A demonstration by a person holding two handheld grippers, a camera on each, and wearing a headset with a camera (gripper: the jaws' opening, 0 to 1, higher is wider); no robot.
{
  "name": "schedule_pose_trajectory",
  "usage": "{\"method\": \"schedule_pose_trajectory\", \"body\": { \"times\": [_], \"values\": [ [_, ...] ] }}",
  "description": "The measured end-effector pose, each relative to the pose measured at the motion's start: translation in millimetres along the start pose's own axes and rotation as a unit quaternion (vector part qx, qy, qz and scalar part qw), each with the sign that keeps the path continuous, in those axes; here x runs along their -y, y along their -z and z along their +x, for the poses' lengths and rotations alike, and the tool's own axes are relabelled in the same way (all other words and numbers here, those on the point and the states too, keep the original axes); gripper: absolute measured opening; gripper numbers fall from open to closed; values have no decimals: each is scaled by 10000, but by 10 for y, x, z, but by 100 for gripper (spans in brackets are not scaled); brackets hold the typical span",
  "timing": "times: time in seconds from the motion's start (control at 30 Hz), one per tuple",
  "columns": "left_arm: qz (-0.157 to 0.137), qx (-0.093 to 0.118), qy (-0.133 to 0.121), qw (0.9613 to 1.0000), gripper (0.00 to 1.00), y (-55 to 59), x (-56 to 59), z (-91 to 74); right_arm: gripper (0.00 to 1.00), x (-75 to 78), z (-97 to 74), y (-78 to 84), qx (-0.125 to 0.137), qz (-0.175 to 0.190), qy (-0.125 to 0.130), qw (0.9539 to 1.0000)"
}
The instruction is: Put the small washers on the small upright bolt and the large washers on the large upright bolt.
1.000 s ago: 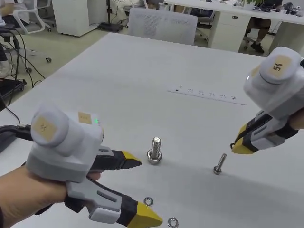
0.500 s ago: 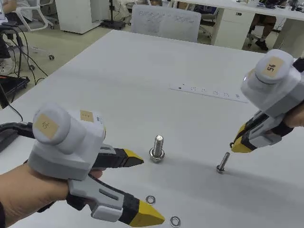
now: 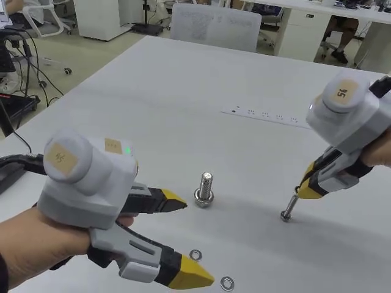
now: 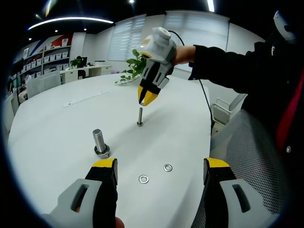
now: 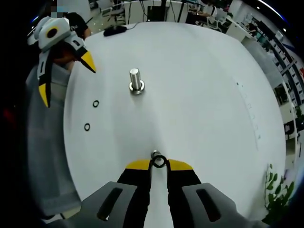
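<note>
The large upright bolt (image 3: pixel 204 187) stands mid-table with a washer at its base; I also see this large bolt (image 4: pixel 99 143) (image 5: pixel 136 80) in both gripper views. The small bolt (image 3: pixel 287 207) (image 4: pixel 140 116) stands to its right. My right gripper (image 3: pixel 307 191) (image 5: pixel 160 164) is shut on a small washer (image 5: pixel 159 161), held just over the small bolt's tip (image 5: pixel 155 153). Two loose washers (image 3: pixel 195 254) (image 3: pixel 226 282) lie near the front edge, below my left gripper (image 3: pixel 186 240) (image 4: pixel 160 164), which is open and holds nothing.
A white power strip (image 3: pixel 266 116) lies on the table beyond the bolts. A grey chair (image 3: pixel 214 25) stands at the far edge. The white table (image 3: pixel 153 110) runs wide to the back left; its front edge is close behind the loose washers.
The right gripper with its washer has edged closer to the small bolt's top. The left gripper has stayed about where it was; the head camera shifted slightly.
</note>
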State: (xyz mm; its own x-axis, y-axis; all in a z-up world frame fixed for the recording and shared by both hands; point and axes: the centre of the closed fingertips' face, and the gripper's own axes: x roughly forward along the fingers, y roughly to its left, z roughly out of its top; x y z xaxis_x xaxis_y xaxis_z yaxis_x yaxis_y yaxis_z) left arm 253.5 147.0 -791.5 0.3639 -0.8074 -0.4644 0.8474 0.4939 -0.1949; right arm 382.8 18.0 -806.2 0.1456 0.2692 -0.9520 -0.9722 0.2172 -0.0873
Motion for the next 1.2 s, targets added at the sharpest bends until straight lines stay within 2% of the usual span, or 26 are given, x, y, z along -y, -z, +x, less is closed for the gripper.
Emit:
{"method": "schedule_pose_trajectory", "body": {
  "times": [1.2],
  "values": [
    [-26,57,-12,10000,73,-34,-28,3,12,-2,153,46,-89,47,-159,9998]
  ]
}}
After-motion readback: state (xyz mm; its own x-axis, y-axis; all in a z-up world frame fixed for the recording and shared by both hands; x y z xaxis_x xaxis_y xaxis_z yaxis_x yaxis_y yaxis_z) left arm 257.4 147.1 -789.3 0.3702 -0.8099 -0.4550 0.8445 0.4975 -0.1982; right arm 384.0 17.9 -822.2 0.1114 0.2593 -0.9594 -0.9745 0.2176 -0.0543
